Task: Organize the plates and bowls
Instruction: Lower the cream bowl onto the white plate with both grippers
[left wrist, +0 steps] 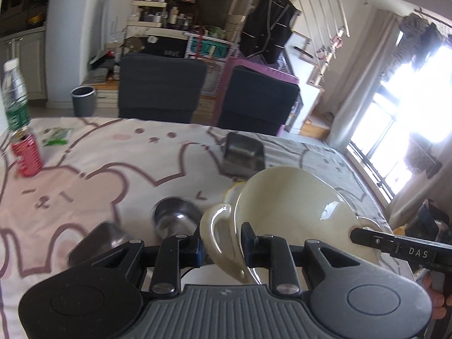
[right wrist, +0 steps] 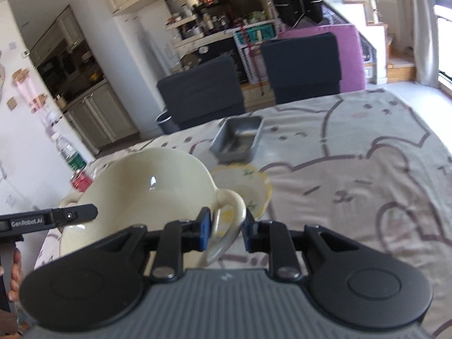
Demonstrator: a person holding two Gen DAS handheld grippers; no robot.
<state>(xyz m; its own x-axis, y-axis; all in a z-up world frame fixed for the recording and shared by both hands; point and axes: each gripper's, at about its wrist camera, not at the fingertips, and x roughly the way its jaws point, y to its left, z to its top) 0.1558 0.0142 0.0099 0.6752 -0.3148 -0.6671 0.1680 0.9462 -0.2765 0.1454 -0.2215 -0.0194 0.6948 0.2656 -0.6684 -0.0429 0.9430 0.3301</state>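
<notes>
A large cream two-handled bowl (left wrist: 293,206) hangs above the table, carried between both grippers. My left gripper (left wrist: 221,247) is shut on its left handle (left wrist: 216,231). My right gripper (right wrist: 226,226) is shut on the other handle (right wrist: 230,214) of the same bowl (right wrist: 147,186). Under and behind the bowl sits a small yellow-rimmed bowl (right wrist: 248,186) on the cloth. A rectangular metal tray (right wrist: 238,138) lies farther back. In the left wrist view a round steel bowl (left wrist: 176,216) and a square steel dish (left wrist: 99,238) rest near the front.
The table wears a pink cartoon-print cloth (right wrist: 367,169). A red can (left wrist: 26,152) and a plastic water bottle (left wrist: 14,96) stand at the far left. Two dark chairs (left wrist: 161,87) line the far edge. The other hand's gripper (left wrist: 395,244) shows at the right.
</notes>
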